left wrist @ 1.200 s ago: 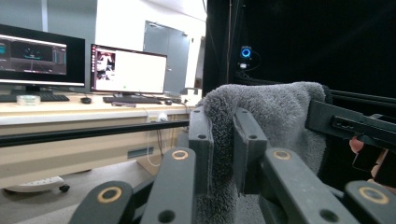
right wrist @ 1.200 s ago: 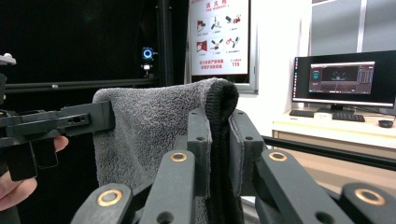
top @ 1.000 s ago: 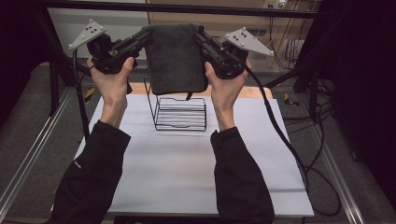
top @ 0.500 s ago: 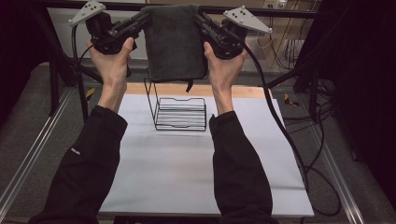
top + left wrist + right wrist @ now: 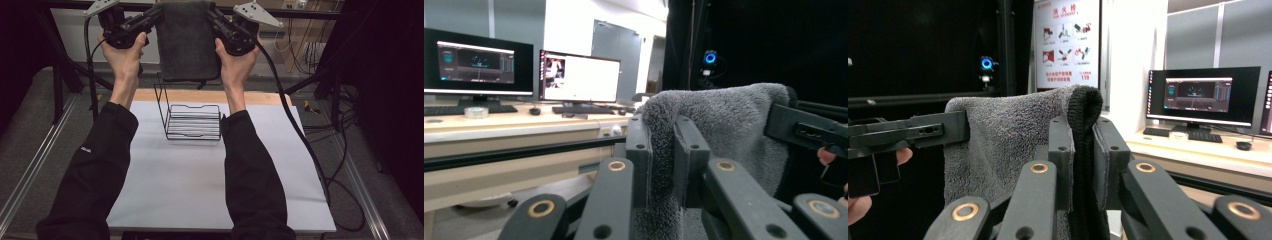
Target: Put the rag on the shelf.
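Observation:
A dark grey towel [image 5: 186, 42] hangs folded in the air, high above the far side of the table. My left gripper [image 5: 156, 12] is shut on its top left corner and my right gripper [image 5: 212, 13] is shut on its top right corner. In the left gripper view the grey towel [image 5: 719, 130] is pinched between the jaws of my left gripper [image 5: 663, 150], with the other gripper's jaw at the far corner. In the right gripper view my right gripper [image 5: 1083, 150] clamps the towel's dark folded edge [image 5: 1083, 107]. Below the towel stands a black wire rack [image 5: 192, 120] on the white table [image 5: 190, 180].
A wooden strip [image 5: 150, 96] runs along the table's far edge behind the rack. Cables [image 5: 300, 135] trail from the right gripper over the table's right edge. Metal frame rails [image 5: 35, 160] flank the table. Monitors [image 5: 574, 77] stand on a desk beyond.
Both grippers have lifted the towel higher and farther forward, so it now hangs well above the rack. Arms are more extended.

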